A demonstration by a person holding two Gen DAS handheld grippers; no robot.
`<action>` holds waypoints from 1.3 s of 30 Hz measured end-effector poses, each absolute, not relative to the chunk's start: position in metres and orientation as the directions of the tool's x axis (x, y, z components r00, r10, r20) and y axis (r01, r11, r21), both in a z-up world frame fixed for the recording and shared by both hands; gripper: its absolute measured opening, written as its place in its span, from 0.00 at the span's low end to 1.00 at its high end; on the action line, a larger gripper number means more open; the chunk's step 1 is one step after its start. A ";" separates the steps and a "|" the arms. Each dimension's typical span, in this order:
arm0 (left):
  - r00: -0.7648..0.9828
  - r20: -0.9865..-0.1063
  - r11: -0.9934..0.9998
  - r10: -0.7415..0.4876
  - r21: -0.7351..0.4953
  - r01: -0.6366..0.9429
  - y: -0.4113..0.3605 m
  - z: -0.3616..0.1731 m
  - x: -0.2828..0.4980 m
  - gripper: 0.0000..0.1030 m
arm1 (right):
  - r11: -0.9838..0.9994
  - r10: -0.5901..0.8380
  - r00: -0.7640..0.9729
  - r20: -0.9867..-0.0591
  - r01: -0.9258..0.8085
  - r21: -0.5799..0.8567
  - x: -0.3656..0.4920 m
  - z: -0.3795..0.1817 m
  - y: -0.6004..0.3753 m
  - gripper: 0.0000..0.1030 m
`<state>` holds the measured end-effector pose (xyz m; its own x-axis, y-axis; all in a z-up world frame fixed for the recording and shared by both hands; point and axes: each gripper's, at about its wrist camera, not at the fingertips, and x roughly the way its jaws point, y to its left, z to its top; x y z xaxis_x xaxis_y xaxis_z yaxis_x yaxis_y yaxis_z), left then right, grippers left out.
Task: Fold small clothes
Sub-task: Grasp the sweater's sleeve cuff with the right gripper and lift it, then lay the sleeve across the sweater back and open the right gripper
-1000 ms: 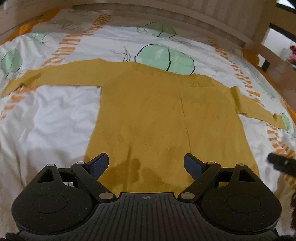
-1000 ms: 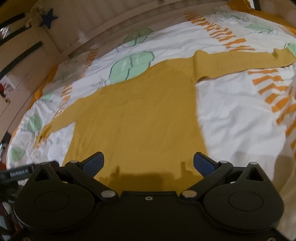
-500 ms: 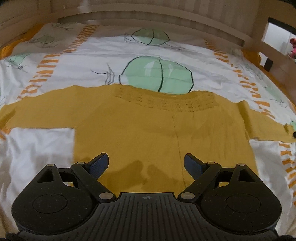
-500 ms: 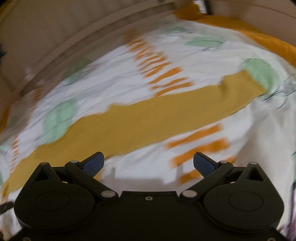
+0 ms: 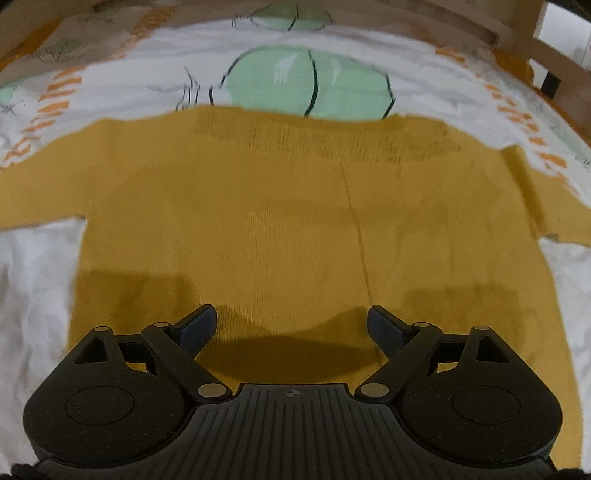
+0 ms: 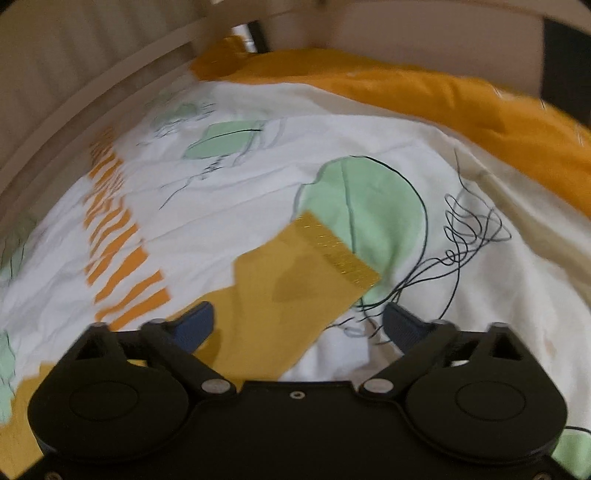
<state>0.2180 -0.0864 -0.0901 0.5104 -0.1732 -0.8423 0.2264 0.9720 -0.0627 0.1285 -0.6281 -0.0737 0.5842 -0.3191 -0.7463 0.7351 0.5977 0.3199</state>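
- Where the sheet [image 5: 110,85] is spread over the bed, the sweater [image 5: 280,221] lies flat on it, body smooth, neckline toward the far side, a sleeve running out to each side.
- In the right wrist view only one sleeve [image 6: 291,280] shows, lying slantwise on the sheet, its ribbed cuff [image 6: 336,251] resting over a green printed patch.
- The left gripper [image 5: 291,328] hangs above the lower body of the sweater with its jaws wide apart; nothing is between the pads, and its shadow falls on the knit just ahead of it.
- The right gripper [image 6: 299,325] hangs over the sleeve just short of the cuff; its jaws have just been closing a little, yet they stand wide and grip nothing. The sleeve passes under the gap, nearer the left finger [image 6: 195,325].
- The sheet is white with green shapes, orange dashes and thin black scribbles.
- An orange blanket [image 6: 480,107] is bunched along the far edge in the right wrist view.
- A pale wooden bed frame [image 5: 461,26] curves round the far side.
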 end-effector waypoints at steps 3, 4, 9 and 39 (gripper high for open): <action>0.526 -0.833 0.970 -0.171 -0.048 0.240 -0.085 -0.094 0.215 0.87 | 0.552 -0.293 0.592 -0.751 0.746 0.373 0.130 -0.086 -0.640 0.73; 0.528 -0.832 0.969 -0.171 -0.044 0.244 -0.085 -0.095 0.215 0.87 | 0.543 -0.292 0.591 -0.752 0.750 0.379 0.132 -0.089 -0.642 0.67; 0.524 -0.835 0.964 -0.170 -0.031 0.263 -0.085 -0.096 0.215 0.91 | 0.517 -0.339 0.567 -0.751 0.779 0.355 0.136 -0.095 -0.643 0.37; 0.617 -0.767 0.985 -0.174 -0.147 0.095 0.057 -0.046 0.228 0.85 | 0.881 0.323 0.808 -0.493 -0.066 0.468 0.295 0.029 -0.220 0.12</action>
